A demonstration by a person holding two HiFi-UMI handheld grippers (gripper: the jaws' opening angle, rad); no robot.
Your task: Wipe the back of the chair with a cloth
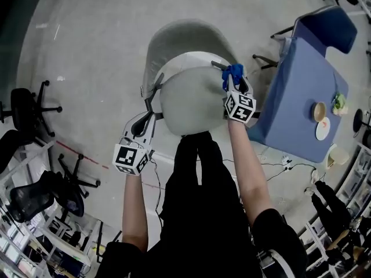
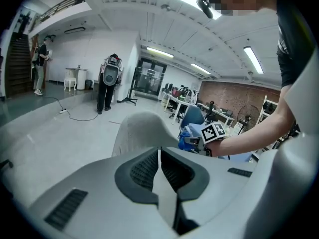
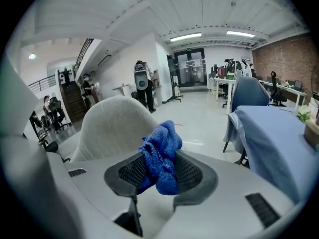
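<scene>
A light grey chair stands in front of me, its curved back (image 1: 184, 42) beyond the seat (image 1: 194, 106). My right gripper (image 1: 232, 84) is shut on a bunched blue cloth (image 1: 234, 72) and holds it by the right edge of the back. In the right gripper view the cloth (image 3: 160, 159) hangs out of the jaws with the chair back (image 3: 113, 126) just behind and to the left; I cannot tell if they touch. My left gripper (image 1: 149, 118) is at the seat's left side, shut with nothing held. Its view shows the back (image 2: 141, 131) and the cloth (image 2: 188, 136).
A table under a blue cover (image 1: 301, 94) with dishes stands close on the right, a blue chair (image 1: 327, 26) behind it. Black office chairs (image 1: 32, 110) stand at the left. Cables lie on the floor. A person (image 2: 107, 89) stands far off.
</scene>
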